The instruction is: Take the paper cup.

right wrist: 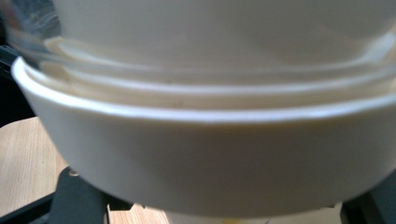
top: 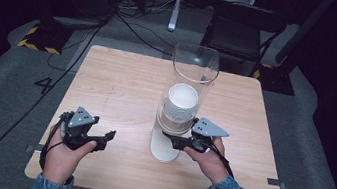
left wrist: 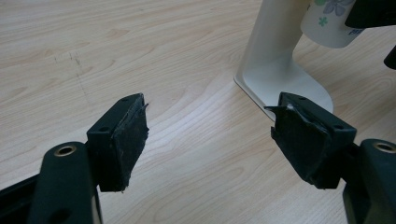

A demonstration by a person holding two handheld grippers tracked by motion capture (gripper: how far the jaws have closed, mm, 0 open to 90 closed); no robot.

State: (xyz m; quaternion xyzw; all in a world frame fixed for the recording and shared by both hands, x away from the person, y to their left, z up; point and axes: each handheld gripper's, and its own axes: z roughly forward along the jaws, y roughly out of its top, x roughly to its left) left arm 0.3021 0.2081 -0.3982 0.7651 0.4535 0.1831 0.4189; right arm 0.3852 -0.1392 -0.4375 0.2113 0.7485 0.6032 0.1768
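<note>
A cup dispenser stands mid-table: a clear tube (top: 194,68) on a white base (top: 163,150), with a stack of white paper cups (top: 181,101) inside. In the left gripper view the lowest cup (left wrist: 327,28), flower-printed, pokes out under the tube beside the white stand (left wrist: 275,70). My right gripper (top: 171,138) sits at the dispenser's bottom, its fingers (right wrist: 79,198) spread wide on either side of the cup below the white ring (right wrist: 210,154); whether they touch it is hidden. My left gripper (top: 108,137) rests low over the table at the front left, open and empty (left wrist: 210,135).
The wooden table (top: 122,82) is bare around the dispenser. Beyond its far edge are a black chair (top: 241,32), cables on the grey floor (top: 136,26) and a white stand leg (top: 176,4).
</note>
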